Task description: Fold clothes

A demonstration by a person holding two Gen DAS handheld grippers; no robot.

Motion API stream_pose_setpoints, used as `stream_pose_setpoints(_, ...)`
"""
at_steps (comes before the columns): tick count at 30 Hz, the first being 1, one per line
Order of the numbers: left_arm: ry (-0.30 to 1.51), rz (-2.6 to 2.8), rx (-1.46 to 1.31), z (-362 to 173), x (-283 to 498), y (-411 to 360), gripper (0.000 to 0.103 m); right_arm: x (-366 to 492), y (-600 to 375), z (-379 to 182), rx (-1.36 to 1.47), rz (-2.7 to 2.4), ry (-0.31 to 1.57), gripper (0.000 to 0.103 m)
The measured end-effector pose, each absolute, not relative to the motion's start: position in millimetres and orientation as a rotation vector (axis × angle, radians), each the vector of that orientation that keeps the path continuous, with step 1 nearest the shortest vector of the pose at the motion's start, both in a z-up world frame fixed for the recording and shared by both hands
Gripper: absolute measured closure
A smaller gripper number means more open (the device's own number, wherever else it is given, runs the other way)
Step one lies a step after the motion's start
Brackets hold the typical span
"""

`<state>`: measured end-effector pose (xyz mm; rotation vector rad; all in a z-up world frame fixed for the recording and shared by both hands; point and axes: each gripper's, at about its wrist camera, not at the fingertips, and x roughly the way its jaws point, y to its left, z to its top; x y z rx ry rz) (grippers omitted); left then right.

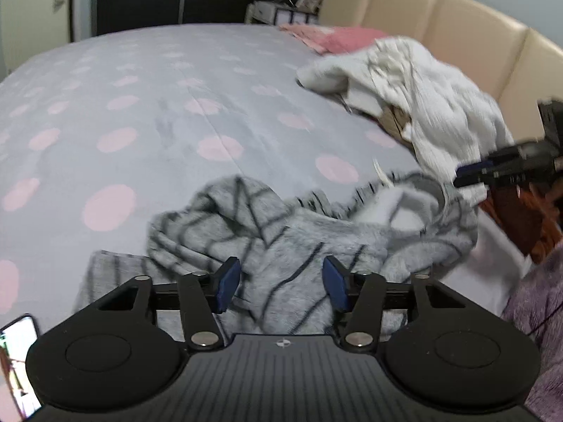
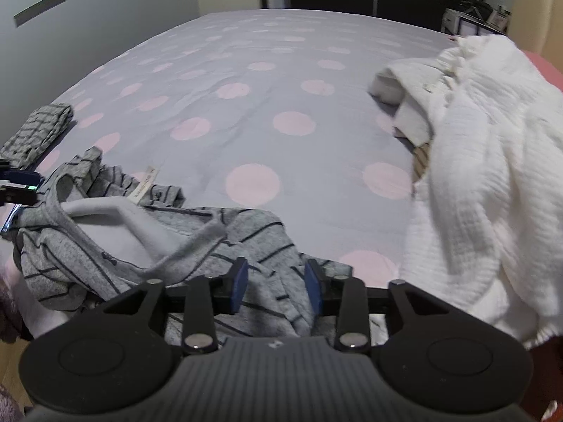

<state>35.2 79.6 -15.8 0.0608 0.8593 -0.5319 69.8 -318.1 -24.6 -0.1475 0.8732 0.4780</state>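
A: What colour is the hoodie (image 2: 147,246)?
B: Heather grey with thin dark stripes, pale lining.
A: And the bed (image 2: 246,70)?
B: Lilac-grey sheet with pink dots. A white ribbed garment (image 2: 485,176) beside it, beige headboard (image 1: 457,24), pink pillow (image 1: 337,37).
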Motion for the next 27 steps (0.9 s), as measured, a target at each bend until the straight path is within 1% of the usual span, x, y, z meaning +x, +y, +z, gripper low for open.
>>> stream_pose_setpoints(1, 0.862, -0.538, 0.071, -18, 34, 76, 0.070, 71, -316, -26, -0.153, 0.488, 0.875, 0.059)
stream_pose_setpoints(2, 0.855, -0.544, 0.083, -18, 30, 73, 0.074, 71, -313, -28, -0.157, 0.497, 0.876, 0.059)
stream_pose_setpoints(3, 0.842, -0.553, 0.102, -15, 26, 70, 0.074, 71, -312, -29, -0.157, 0.504, 0.874, 0.059)
stream_pose_setpoints(7, 0.822, -0.627, 0.191, -8, 6, 56, 0.075, 67, -302, -24, -0.137, 0.584, 0.845, 0.059)
stream_pose_setpoints(10, 0.811, -0.674, 0.267, -11, -9, 43, 0.075, 59, -285, -16, -0.171, 0.659, 0.806, 0.058)
stream_pose_setpoints(17, 0.711, -0.815, 0.443, -8, -47, 21, 0.075, 45, -243, -6, -0.256, 0.790, 0.776, 0.058)
stream_pose_setpoints(21, 0.709, -0.935, 0.452, -7, -60, 15, 0.075, 37, -227, -9, -0.337, 0.839, 0.777, 0.058)
stream_pose_setpoints(24, 0.710, -0.928, 0.480, -9, -63, 14, 0.075, 34, -222, -11, -0.413, 0.824, 0.771, 0.058)
stream_pose_setpoints(27, 0.717, -0.903, 0.458, -7, -62, 20, 0.075, 39, -237, -6, -0.392, 0.785, 0.757, 0.058)
